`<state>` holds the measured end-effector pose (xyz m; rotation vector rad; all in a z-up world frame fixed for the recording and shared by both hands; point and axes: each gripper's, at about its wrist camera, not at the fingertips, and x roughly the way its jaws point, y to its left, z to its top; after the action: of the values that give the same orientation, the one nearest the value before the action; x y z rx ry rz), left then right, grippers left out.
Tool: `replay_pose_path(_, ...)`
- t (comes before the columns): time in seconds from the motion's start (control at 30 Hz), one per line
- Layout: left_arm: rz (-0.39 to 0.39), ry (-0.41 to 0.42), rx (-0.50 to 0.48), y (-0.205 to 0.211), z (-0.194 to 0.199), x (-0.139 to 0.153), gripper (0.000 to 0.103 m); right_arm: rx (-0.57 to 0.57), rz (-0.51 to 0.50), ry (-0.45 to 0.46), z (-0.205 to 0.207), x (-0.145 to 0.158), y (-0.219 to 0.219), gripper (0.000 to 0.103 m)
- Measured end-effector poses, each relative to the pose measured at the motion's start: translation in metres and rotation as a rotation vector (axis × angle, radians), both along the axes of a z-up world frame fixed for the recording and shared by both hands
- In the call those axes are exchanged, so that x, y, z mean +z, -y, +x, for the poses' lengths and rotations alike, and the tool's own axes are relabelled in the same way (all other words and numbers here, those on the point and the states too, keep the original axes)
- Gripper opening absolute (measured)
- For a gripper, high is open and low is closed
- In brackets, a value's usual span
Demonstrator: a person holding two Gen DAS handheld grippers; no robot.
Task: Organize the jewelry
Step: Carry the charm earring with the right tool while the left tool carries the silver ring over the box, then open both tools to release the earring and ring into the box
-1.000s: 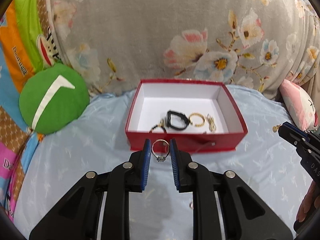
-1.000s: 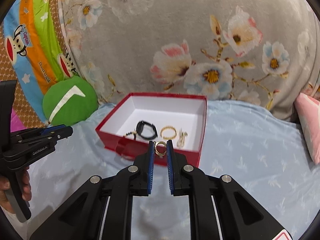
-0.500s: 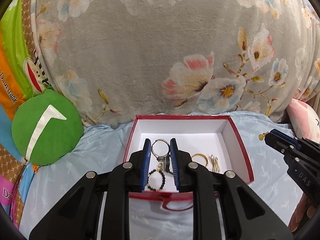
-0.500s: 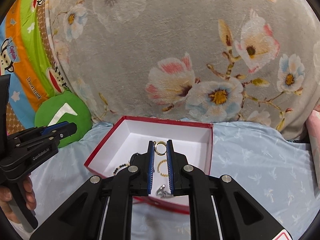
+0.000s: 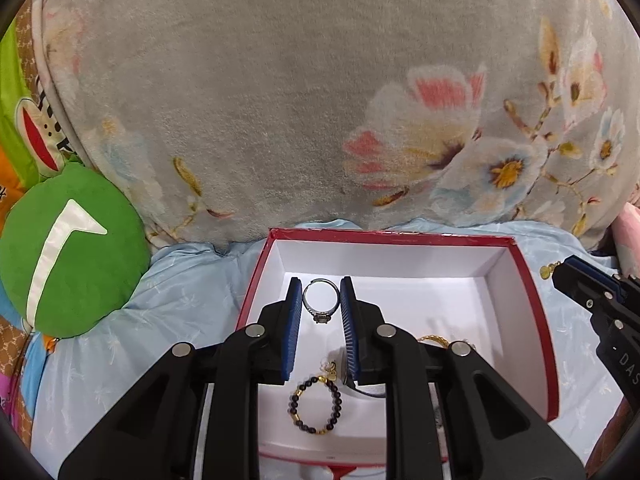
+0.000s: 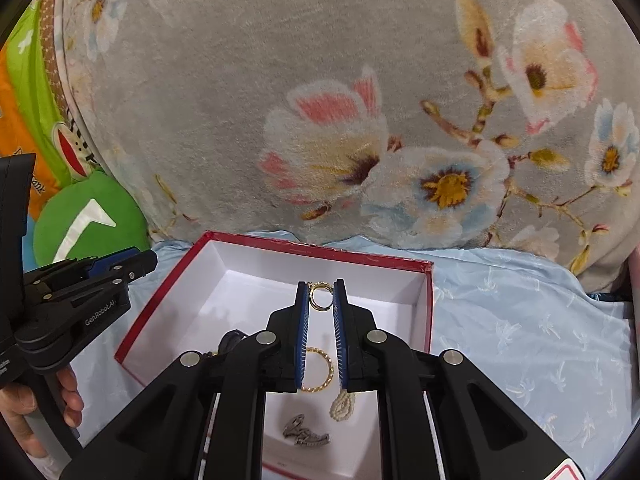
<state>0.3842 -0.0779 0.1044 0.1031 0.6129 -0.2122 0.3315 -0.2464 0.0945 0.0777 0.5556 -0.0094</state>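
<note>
A silver ring (image 5: 320, 301) with a small stone setting at its lower edge was pinched between the blue pads of the left gripper (image 5: 320, 300), whose jaws were clenched on it from both sides. The ring hung above the white floor of an open red box (image 5: 532, 300), over its left rear part. In the right wrist view, a small gold ring (image 6: 321, 297) was gripped the same way by the right gripper (image 6: 321, 298), its jaws closed tight on the band, above the rear middle of the same box (image 6: 430, 304).

On the box floor lay a bracelet of dark and gold beads (image 5: 315, 406), seen between the left gripper's arms, with a black band (image 5: 370, 391) just beside it, mostly hidden by the gripper. The right wrist view showed a twisted gold bangle (image 6: 320, 370) under the jaws, a small loop of pale beads (image 6: 342, 406) next to it, and a grey metal piece (image 6: 306, 436) nearer the front wall.

The box rested on a pale blue sheet (image 6: 520, 320). Behind it rose a grey blanket printed with flowers (image 5: 320, 100). A round green cushion (image 5: 72, 256) sat left of the box, against the blanket. A bare hand (image 6: 24, 412) held the left gripper's handle at the edge of the right wrist view.
</note>
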Motion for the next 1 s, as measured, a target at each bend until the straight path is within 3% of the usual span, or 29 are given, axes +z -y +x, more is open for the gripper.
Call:
replay_pose_path(0.43,0.015,-0.079,0.024,0.015,0.038,-0.042,0.020,-0.028,0.020,-0.049,0.045,-0.035,0.013,0.013)
replay_pose_path(0.5,0.010,-0.074,0.040,0.013,0.040,-0.044,0.032,-0.032,0.021,-0.047,0.045,-0.036,0.014,0.015)
replay_pose_path(0.57,0.003,-0.060,0.064,0.010,0.040,-0.043,0.066,-0.036,0.021,-0.041,0.043,-0.036,0.015,0.021)
replay_pose_path(0.67,-0.025,-0.022,0.092,0.004,0.036,-0.037,0.085,-0.034,0.020,-0.029,0.039,-0.036,0.013,0.028)
replay_pose_path(0.73,-0.039,-0.018,0.099,0.002,0.035,-0.033,0.091,-0.031,0.015,-0.020,0.034,-0.035,0.011,0.032)
replay_pose_path(1.0,-0.053,-0.008,0.080,-0.010,0.013,-0.015,0.091,-0.012,0.010,0.010,0.006,-0.028,0.002,0.038)
